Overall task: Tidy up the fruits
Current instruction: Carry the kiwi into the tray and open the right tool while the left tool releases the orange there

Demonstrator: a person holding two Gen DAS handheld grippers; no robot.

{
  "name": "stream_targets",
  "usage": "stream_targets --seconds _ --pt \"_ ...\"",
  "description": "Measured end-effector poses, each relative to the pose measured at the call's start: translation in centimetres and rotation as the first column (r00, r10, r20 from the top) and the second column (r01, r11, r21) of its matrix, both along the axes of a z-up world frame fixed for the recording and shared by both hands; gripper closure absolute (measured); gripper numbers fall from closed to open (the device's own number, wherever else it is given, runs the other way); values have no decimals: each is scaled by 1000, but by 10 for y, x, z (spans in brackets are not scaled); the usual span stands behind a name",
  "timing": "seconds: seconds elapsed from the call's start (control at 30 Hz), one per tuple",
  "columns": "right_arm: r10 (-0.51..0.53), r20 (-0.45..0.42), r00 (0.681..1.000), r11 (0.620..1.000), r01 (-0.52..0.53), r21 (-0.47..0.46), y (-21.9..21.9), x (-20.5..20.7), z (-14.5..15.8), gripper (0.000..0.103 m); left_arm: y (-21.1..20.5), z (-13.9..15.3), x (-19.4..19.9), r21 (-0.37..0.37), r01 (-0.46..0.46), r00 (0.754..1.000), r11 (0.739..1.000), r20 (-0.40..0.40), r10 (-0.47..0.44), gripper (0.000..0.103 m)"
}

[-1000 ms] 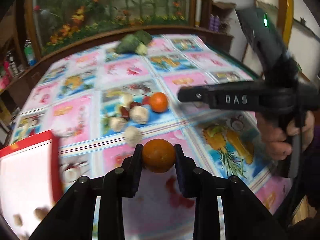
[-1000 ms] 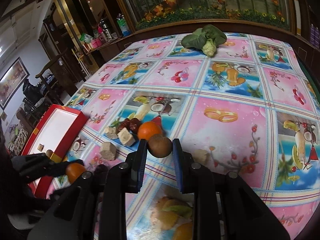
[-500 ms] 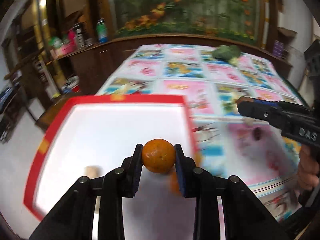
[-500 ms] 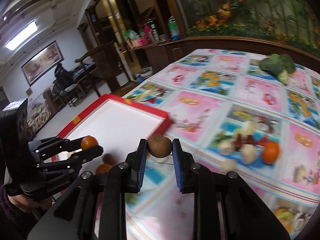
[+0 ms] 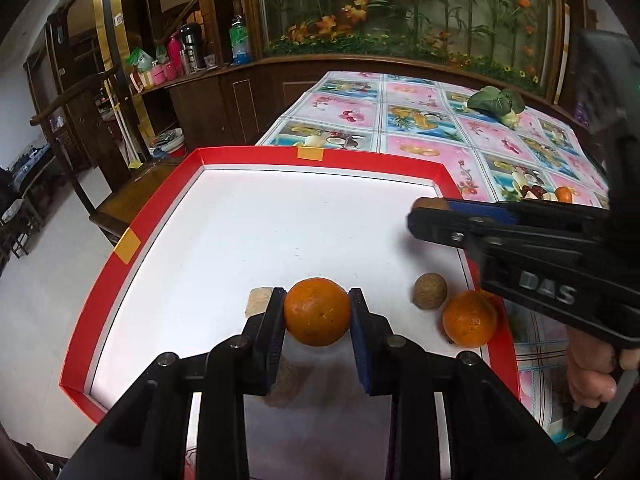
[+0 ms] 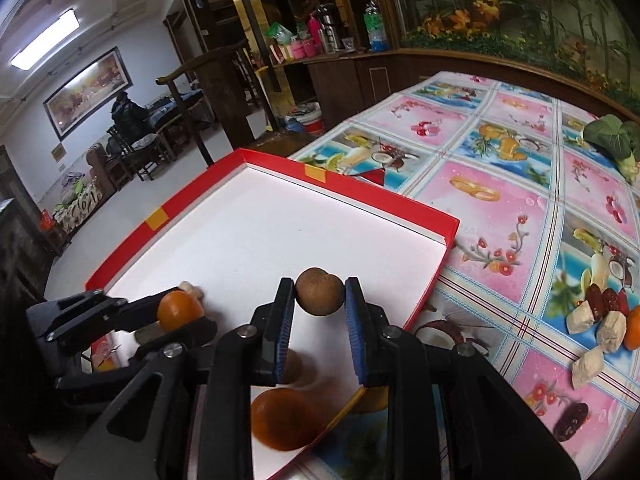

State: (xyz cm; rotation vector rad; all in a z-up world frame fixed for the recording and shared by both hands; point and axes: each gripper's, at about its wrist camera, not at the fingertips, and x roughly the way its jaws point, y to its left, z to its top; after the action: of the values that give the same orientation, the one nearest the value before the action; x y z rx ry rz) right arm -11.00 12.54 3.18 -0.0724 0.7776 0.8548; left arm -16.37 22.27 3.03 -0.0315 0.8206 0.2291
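Red-rimmed tray (image 5: 132, 236) with white floor, sitting at the worktop (image 6: 520, 216) edge; taken as landmark.

Left gripper (image 5: 318, 312) above the tray's near part, fingers (image 5: 272, 320) clamped on an orange (image 5: 317, 311), one pad on each side. Orange held clear of the tray floor, shadow below it. Tan crumbly lump (image 5: 258, 300) on the tray floor just behind the left finger; second tan lump partly hidden under the gripper.

Right gripper (image 6: 319, 292) over the tray's right-hand edge, fingers (image 6: 354, 312) closed on a brown round fruit (image 6: 319, 291), kiwi-like. Seen from the left wrist view, only the tips of this gripper reach across the tray's right rim; a hand (image 5: 592, 372) on its handle.

Already lying inside the tray, near its right rim: a second brown fruit (image 5: 429, 291) and a second orange (image 5: 469, 319), close together, touching or nearly so.

Beyond the tray, out on the worktop's patterned cloth: loose cluster of pale chunks (image 6: 610, 330), dark red dates (image 6: 600, 300) and one more orange (image 6: 633, 328) at the frame edge. Leafy green vegetable (image 6: 612, 138) far across the worktop from the tray.
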Motion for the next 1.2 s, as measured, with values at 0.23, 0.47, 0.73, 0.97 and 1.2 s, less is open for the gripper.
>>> stream_targets --seconds 0.23,0.47,0.73,0.97,1.2 --pt "3 -13 1000 999 -4 -49 3 3 -10 75 -4 -3 2 21 -1 1000 1000 -11 1 72" --pt "36 -11 999 998 -36 -42 -3 0 -10 75 -9 -7 3 61 -39 998 997 -37 41 70" --pt "48 -22 999 999 -47 27 -21 -5 -1 56 -15 -1 1 111 -88 995 990 -31 92 46" --pt "22 -33 999 998 -20 55 -28 -6 2 56 -18 0 2 142 -121 992 982 -26 126 32" --pt "11 -43 999 997 -8 74 -30 -6 1 55 -16 0 4 159 -148 988 976 -30 155 26"
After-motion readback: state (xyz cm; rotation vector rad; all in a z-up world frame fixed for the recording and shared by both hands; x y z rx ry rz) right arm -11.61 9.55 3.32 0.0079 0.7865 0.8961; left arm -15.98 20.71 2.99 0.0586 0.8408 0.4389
